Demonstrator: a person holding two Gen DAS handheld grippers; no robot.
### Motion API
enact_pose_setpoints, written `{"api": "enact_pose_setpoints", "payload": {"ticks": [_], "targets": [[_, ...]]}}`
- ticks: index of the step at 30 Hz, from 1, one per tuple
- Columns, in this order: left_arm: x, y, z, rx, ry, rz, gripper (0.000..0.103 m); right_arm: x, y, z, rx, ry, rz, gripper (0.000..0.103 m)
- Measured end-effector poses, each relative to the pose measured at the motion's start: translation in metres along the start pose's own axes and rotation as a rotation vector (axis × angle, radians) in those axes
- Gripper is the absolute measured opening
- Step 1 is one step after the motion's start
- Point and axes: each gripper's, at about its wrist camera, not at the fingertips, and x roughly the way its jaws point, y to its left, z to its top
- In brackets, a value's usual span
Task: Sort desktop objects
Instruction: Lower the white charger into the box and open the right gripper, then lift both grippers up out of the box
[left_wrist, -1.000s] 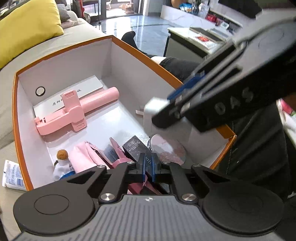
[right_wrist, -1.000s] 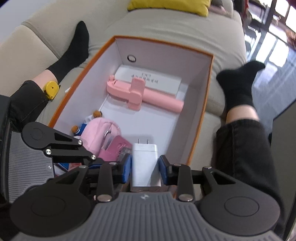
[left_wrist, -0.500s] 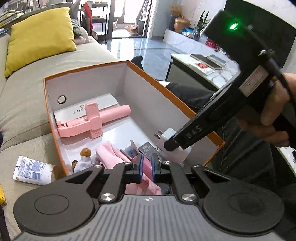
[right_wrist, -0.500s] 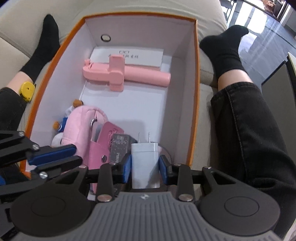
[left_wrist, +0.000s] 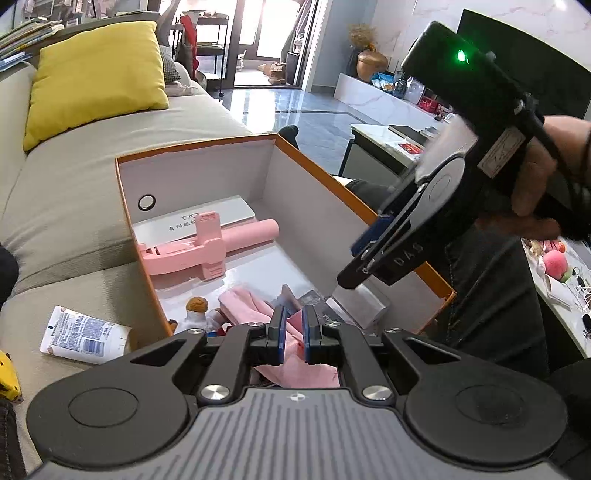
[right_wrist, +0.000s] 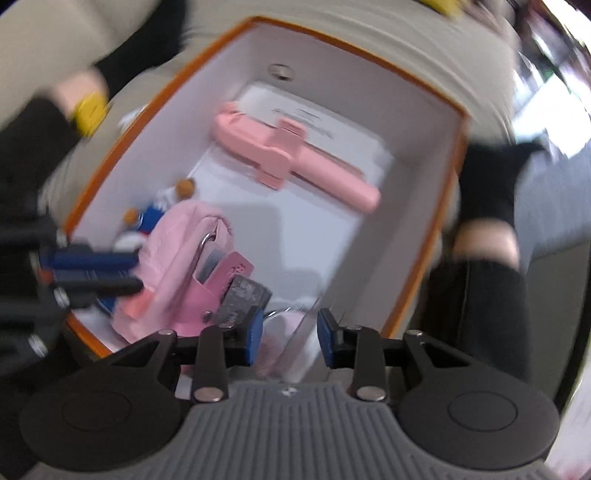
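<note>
An orange-rimmed white box (left_wrist: 314, 170) lies on the sofa and also shows in the blurred right wrist view (right_wrist: 447, 110). In it lie a pink selfie stick (left_wrist: 207, 247), a pink pouch (right_wrist: 184, 251), a small doll (left_wrist: 195, 310), a dark card (right_wrist: 243, 295) and a white charger (left_wrist: 360, 304) at the near right corner. My right gripper (right_wrist: 290, 338) is open just above the charger (right_wrist: 295, 343), which lies loose below the jaws. In the left wrist view it (left_wrist: 354, 269) hovers over the charger. My left gripper (left_wrist: 293, 334) is shut and empty at the box's near edge.
A white tube (left_wrist: 85, 334) lies on the sofa left of the box. A yellow cushion (left_wrist: 96, 74) sits at the back. A yellow tape measure (right_wrist: 88, 110) lies by the person's leg. A low table (left_wrist: 399, 140) with small items stands right.
My right gripper lowered the white charger into the box's near right corner and opened, letting it go. The left gripper pulled back a little and stays shut.
</note>
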Motion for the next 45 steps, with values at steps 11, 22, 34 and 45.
{"api": "enact_pose_setpoints", "payload": {"ticks": [11, 22, 34, 45], "targets": [[0.005, 0.004, 0.007, 0.011, 0.021, 0.005, 0.008, 0.039, 0.04, -0.007, -0.806, 0.138, 0.124, 0.034], [0.014, 0.012, 0.009, -0.012, 0.051, 0.01, 0.008, 0.078, 0.045, -0.01, -0.923, 0.239, 0.153, 0.035], [0.017, 0.011, 0.009, -0.014, 0.066, 0.007, 0.009, 0.057, 0.006, 0.019, -0.706, 0.181, 0.155, 0.034], [0.015, 0.011, 0.009, -0.029, 0.073, 0.022, 0.009, 0.092, 0.002, 0.03, -0.6, 0.226, -0.014, 0.008]]}}
